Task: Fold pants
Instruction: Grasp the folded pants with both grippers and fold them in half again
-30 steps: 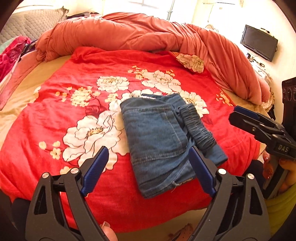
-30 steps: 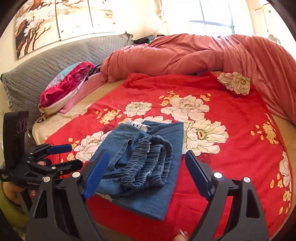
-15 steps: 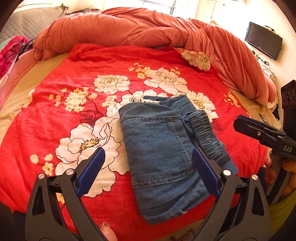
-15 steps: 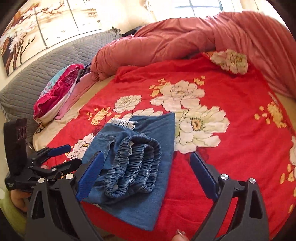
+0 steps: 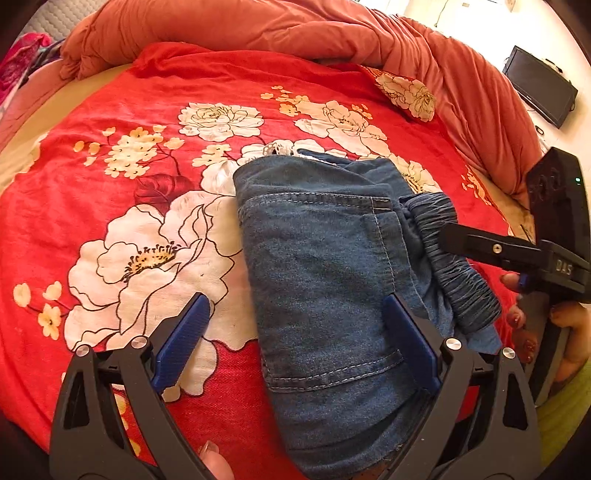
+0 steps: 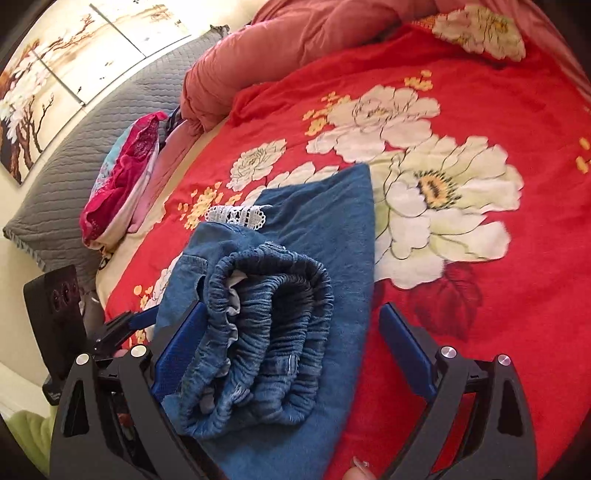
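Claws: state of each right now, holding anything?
Left claw: open, holding nothing, over the jeans.
Right claw: open, holding nothing, waistband between its pads.

Both wrist views angled down, close over pants (image 5: 332, 280), shared

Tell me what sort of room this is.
Most likely a bedroom: a bed under a red floral blanket, a bunched orange duvet along its far edge, and a grey quilted headboard below wall paintings.
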Demonstrator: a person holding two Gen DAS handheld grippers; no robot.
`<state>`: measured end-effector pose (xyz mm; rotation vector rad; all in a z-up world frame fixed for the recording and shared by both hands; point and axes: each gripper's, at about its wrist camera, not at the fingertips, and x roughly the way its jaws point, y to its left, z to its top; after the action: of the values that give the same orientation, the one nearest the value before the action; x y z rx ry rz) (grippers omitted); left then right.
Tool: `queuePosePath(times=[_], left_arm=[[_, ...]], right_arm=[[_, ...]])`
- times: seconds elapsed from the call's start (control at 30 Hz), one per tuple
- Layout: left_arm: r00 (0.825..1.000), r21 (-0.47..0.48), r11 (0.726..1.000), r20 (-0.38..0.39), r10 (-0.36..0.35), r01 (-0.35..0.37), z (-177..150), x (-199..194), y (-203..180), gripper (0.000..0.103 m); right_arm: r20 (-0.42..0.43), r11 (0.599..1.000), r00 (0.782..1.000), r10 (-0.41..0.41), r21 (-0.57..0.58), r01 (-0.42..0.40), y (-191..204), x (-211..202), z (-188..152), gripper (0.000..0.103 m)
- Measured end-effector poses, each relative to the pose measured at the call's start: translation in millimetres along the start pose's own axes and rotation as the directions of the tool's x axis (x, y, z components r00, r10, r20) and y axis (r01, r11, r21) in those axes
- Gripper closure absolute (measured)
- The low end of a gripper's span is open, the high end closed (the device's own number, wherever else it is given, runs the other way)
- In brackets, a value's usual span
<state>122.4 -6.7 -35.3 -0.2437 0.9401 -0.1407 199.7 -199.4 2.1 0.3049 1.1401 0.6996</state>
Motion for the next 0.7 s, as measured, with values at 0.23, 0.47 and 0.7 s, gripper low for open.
queuePosePath(times=[0.23,0.47,0.7], left_arm=[[1.000,0.016,1.000,-0.001,-0.024,0.024,0.9,7.4,-4.9,0.017],[0.997,0.004,0.997,-0.003,-0.082,0.082,5.2,15.0,-8.4,0.041],[0.996,0.030,0.997,0.032,-0.077,0.076,6.3,6.6,-18.7,0.062]], right_arm=[[-0.024,0.999,0.999,0.044,0.007,-0.044,-3.4,18.5,10.7,0.006],[-0.013,0.997,0.998,0.063,-0.039,-0.063,-4.9,28.1,17.6,0.029],[0.028,0.991,0.994,0.103,-0.092,-0.100,0.4,22.2,12.2,0.053]])
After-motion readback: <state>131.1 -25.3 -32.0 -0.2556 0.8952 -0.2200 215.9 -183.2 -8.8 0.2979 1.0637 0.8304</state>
